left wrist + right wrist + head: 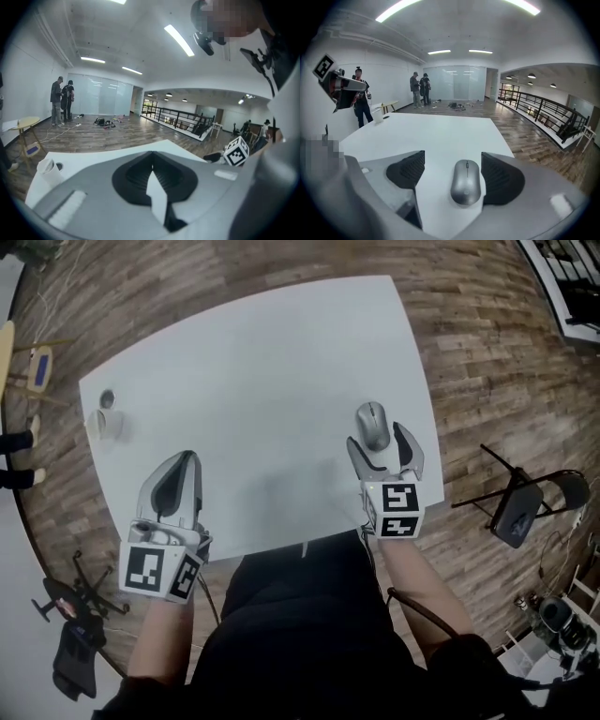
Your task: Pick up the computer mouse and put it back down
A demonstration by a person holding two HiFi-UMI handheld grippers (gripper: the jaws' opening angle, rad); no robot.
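A grey computer mouse (372, 424) lies flat on the white table (253, 381), near its right edge. My right gripper (380, 440) hovers just above it with the jaws wide apart. In the right gripper view the mouse (465, 182) rests on the table between the two black pads (408, 170), nearer the right one, and neither pad presses on it. My left gripper (185, 458) is over the table's front left part with its jaws together and nothing between them. In the left gripper view the pads (140, 174) meet.
A white paper cup (105, 423) and a small round object (106, 398) sit at the table's left edge. A black folding chair (525, 502) stands on the wood floor to the right. Two people (62, 101) stand far off by a glass wall.
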